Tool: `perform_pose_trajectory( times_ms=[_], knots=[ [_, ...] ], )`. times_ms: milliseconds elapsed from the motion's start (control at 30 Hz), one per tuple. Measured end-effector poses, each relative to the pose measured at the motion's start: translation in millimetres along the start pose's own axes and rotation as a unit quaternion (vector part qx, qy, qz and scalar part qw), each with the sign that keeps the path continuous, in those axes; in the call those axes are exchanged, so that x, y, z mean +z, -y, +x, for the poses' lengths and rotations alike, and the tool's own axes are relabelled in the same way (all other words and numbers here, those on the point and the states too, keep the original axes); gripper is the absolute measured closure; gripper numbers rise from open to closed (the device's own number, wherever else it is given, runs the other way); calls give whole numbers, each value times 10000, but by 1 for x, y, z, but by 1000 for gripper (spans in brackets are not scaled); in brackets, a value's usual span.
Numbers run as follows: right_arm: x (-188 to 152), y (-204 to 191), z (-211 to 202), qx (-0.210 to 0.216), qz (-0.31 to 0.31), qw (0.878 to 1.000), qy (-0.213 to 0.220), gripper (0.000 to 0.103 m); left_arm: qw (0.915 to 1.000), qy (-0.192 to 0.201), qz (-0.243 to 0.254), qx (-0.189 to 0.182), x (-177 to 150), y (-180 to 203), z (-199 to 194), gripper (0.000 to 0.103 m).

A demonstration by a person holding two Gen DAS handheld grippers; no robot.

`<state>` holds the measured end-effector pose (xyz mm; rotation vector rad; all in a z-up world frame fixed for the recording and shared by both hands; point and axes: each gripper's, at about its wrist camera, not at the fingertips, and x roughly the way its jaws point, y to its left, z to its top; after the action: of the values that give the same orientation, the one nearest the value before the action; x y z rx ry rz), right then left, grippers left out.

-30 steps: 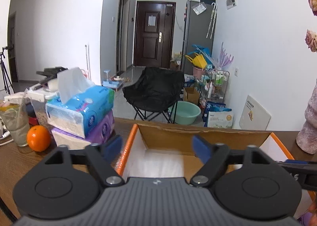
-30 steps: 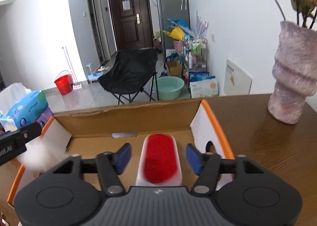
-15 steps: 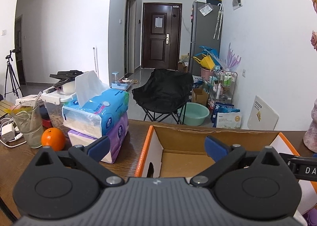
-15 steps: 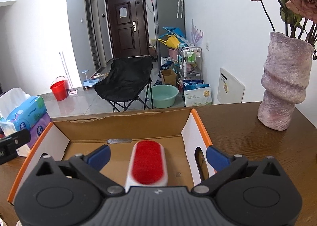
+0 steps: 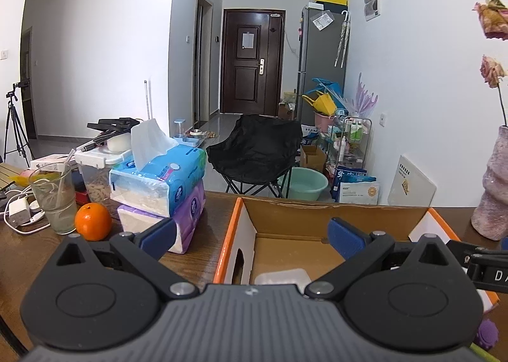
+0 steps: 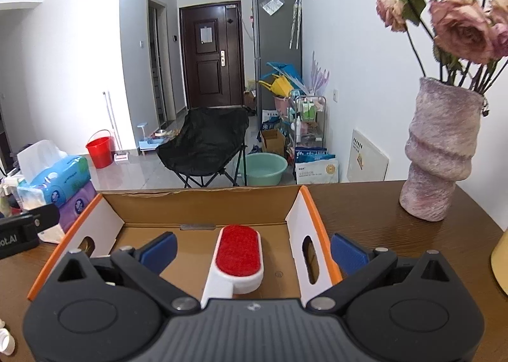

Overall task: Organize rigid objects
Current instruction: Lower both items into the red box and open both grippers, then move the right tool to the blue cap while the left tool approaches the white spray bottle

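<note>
Since the earlier frames both grippers had drawn back and up from the open cardboard box with orange rims [image 6: 197, 209], and both sets of jaws had just been opening. The right gripper [image 6: 252, 249] was spread wide, blue pads clear on either side; the white-bodied lint brush with a red oval pad [image 6: 238, 255] lay between them on the box floor, untouched by either pad. A second ago those pads stood close beside the brush; they were now well apart from it. Judgement: the brush had been released into the box, so this item looked placed.

The left gripper [image 5: 252, 233] was likewise spread, pinching nothing. Its left pad showed in front of the stacked tissue packs, blue over purple [image 5: 162, 184], at 10 o'clock; its right pad hung over the box interior. A white rounded edge, probably the brush's body, peeked just above the gripper housing at 6 o'clock.

View differences: the right wrist view alone showed the brush's red face and its lie, long axis running toward 12 o'clock, roughly mid-box. It also showed the mottled pink ceramic vase with dried roses [image 6: 441, 152] at 2 o'clock, on the dark wooden table [image 6: 381, 219], well apart from the box. The left wrist view alone showed the round orange fruit [image 5: 93, 221] at 9 o'clock, beside a clear drinking glass with a straw [image 5: 57, 197]. No further rigid item to collect could be identified
</note>
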<state>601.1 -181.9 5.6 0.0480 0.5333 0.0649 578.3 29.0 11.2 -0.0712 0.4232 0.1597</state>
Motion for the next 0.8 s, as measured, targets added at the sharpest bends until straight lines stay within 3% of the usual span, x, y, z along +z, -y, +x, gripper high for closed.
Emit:
perform_pose_trajectory(
  times_ms=[800],
  knots=[
    [-62, 24, -118, 31, -214, 9983, 550, 0, 9993, 296, -43, -222, -40, -36, -111, 0]
  ],
)
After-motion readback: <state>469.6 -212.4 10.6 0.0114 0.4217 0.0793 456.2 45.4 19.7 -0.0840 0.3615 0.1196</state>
